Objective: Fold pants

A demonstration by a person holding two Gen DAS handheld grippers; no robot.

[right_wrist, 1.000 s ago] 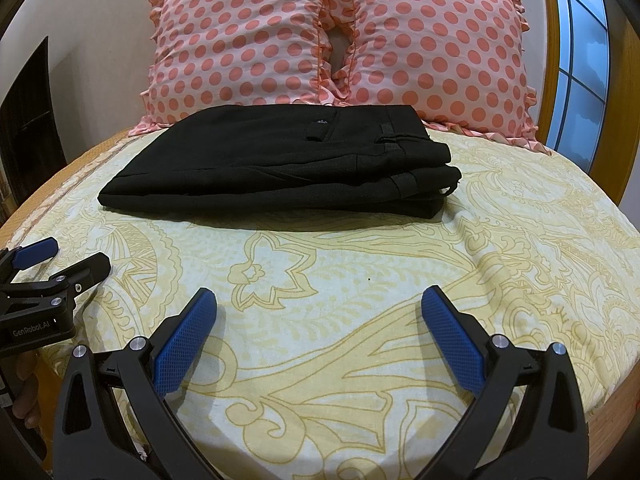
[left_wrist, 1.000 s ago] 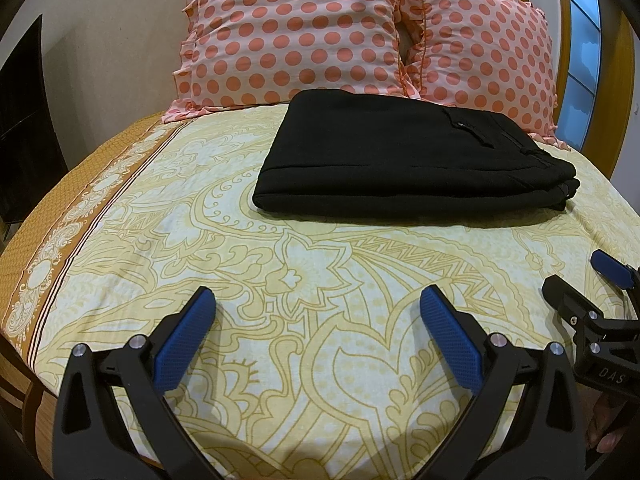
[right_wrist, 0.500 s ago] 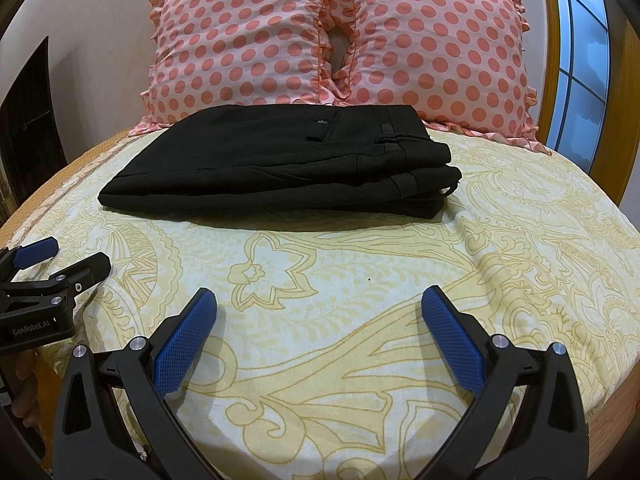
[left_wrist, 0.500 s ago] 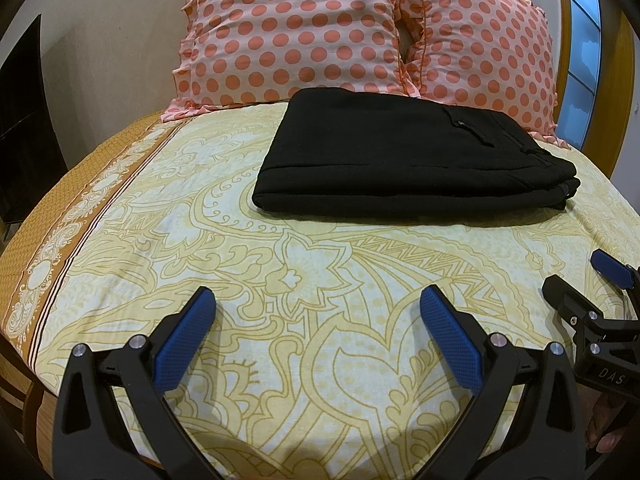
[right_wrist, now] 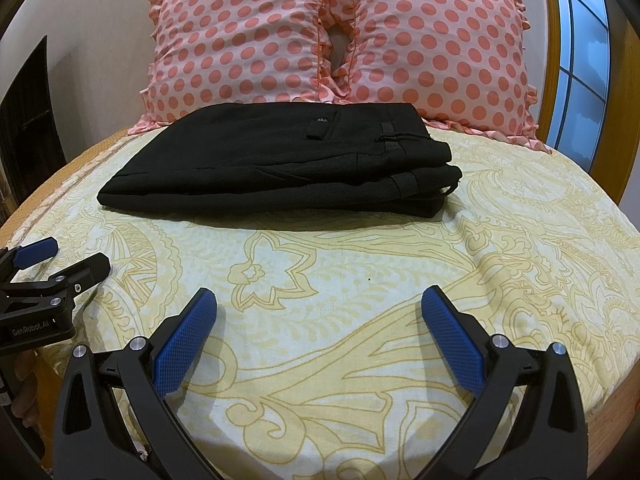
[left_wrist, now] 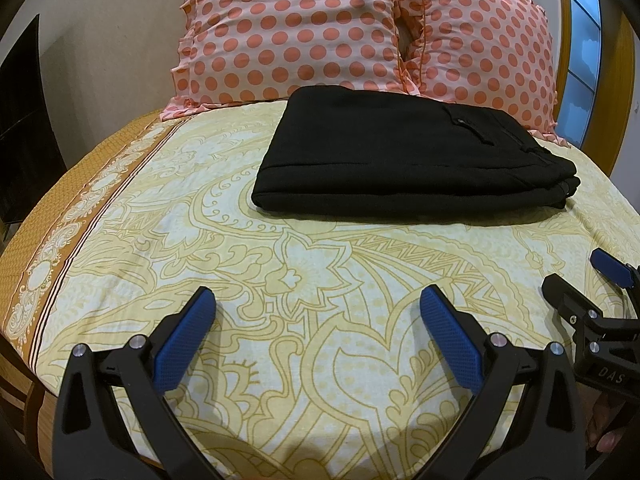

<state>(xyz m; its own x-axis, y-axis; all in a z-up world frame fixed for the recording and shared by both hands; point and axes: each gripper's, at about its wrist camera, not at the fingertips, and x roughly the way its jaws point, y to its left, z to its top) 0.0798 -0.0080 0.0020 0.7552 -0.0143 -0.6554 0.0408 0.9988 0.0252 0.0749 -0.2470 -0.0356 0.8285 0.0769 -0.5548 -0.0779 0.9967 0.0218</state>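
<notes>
Pants [right_wrist: 280, 160] lie folded in a compact stack near the bed's [right_wrist: 360, 280] head edge, just before the pillows [right_wrist: 340, 36]. Looks finished; you've likely only to hold back or retreat. Your left gripper [left_wrist: 316, 320] and right gripper [right_wrist: 318, 320] hover near the foot edge, jaws apart, empty. Readable text: "GenRobot.AI", "DAS".

Matt black woven cloth on the pants [right_wrist: 280, 160], soft printed cotton on the bedsheet [right_wrist: 360, 280], lightly creased. Dotted pillows [right_wrist: 248, 40] look smooth, faintly silky. Fingers [left_wrist: 450, 336]: knurled blue rubbery pads, matt black plastic, shiny metal rivets.
</notes>
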